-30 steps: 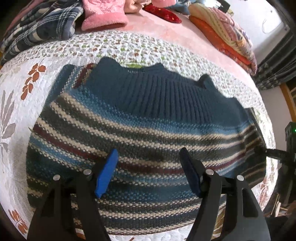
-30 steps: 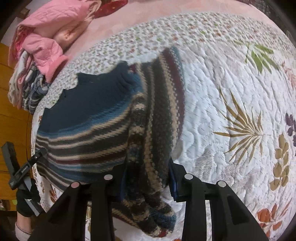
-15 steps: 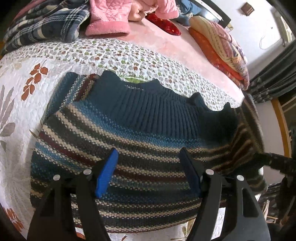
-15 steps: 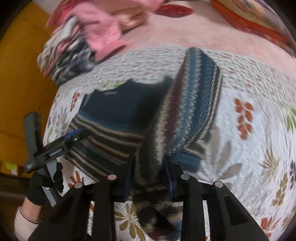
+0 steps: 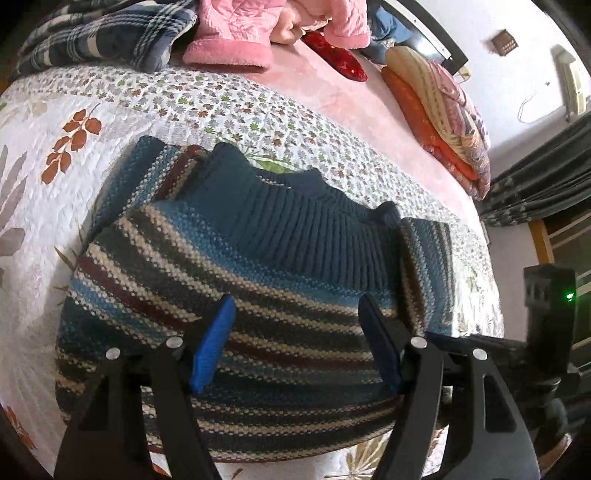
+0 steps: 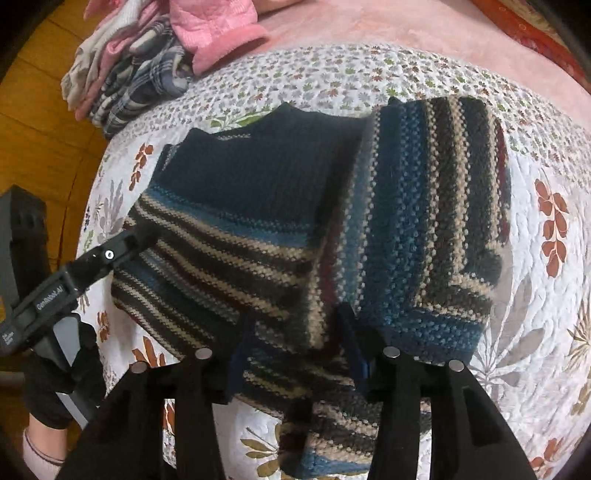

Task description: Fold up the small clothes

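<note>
Sweater (image 5: 258, 288): striped knit, flat on the floral quilt (image 5: 55, 122), centre of frame; right sleeve folded over the body
Right claw (image 6: 295, 347): pinching the sleeve
Left claw (image 5: 295, 339): spread above the hem
Upper left: plaid and pink clothes (image 5: 229, 33)

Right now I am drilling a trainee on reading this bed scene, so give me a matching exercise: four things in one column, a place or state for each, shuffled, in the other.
Things:
1. striped sweater
2. left gripper
3. right gripper
4. plaid garment

Places or states:
A. open, above the knit
B. piled at the far edge of the bed
C. spread on the floral quilt, one side folded over
D. shut on a fold of knit

Pairs: 1-C, 2-A, 3-D, 4-B
</note>
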### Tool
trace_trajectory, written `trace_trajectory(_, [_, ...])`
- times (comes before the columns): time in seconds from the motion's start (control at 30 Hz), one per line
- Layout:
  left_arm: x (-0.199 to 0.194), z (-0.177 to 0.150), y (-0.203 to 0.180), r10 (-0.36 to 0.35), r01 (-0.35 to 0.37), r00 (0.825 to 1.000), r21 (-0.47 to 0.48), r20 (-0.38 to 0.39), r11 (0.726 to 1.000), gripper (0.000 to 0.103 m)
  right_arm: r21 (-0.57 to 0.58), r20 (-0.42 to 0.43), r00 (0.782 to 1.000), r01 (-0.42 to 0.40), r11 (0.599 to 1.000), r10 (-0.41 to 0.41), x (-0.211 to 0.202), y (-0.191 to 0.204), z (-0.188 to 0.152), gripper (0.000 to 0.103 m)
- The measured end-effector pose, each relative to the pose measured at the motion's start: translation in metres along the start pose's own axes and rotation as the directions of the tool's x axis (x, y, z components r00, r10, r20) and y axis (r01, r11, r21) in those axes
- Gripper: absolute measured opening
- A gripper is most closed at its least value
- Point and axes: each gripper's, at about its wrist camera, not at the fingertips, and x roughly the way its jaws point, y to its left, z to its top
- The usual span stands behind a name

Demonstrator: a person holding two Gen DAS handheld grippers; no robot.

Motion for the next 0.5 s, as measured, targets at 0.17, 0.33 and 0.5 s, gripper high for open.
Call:
trace_trajectory(0.17, [0.0, 0.001, -0.018, -0.142, 0.142, 0.99, -0.031, -0.021, 0.989, 0.069, 0.043, 0.06, 0.992, -0.113, 0.993, 0.11, -0.035, -0.012, -0.007, 0.05])
trace_trajectory(0.33, [0.02, -0.01, -0.051, -0.292, 0.286, 0.952, -0.07, -0.094, 0.955, 0.069, 0.067, 0.138, 0.98, -0.156, 0.985, 0.145, -0.086, -0.044, -0.034, 0.057])
trace_trajectory(0.5, [0.06, -0.03, -0.086, -0.399, 0.377, 0.898, -0.144, -0.184, 0.915, 0.071, 0.137, 0.127, 0.983, -0.149, 0.979, 0.132, -0.082, -0.09, -0.054, 0.06])
